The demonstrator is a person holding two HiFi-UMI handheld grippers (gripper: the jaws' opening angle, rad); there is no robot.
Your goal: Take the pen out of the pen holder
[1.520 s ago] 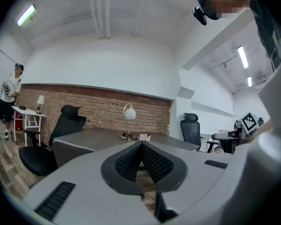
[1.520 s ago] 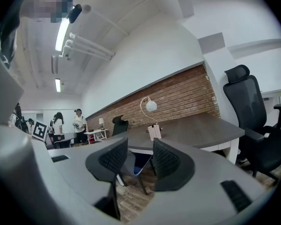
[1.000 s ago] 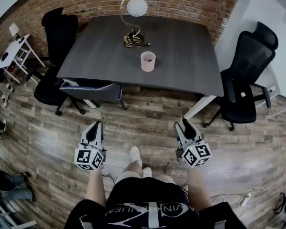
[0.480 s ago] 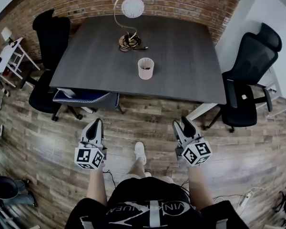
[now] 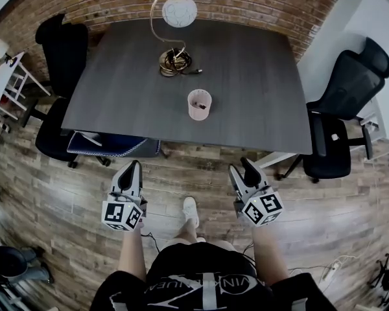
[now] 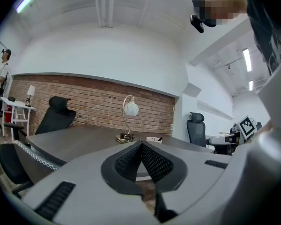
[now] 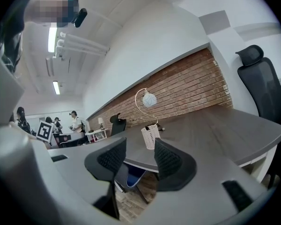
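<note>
Pen holder (image 5: 199, 104) is found upright on the table (image 5: 266, 89), at the centre of the head view. Pen (image 7: 148, 127) is seen leaning inside it, dark top above the rim. Right hand-held gripper (image 5: 241, 166), jaws apart and empty, is held lower right of it, well apart yet nearer, with the holder framed between its jaws. Left hand-held gripper (image 5: 131, 168), lower left, is closed on nothing.
</note>
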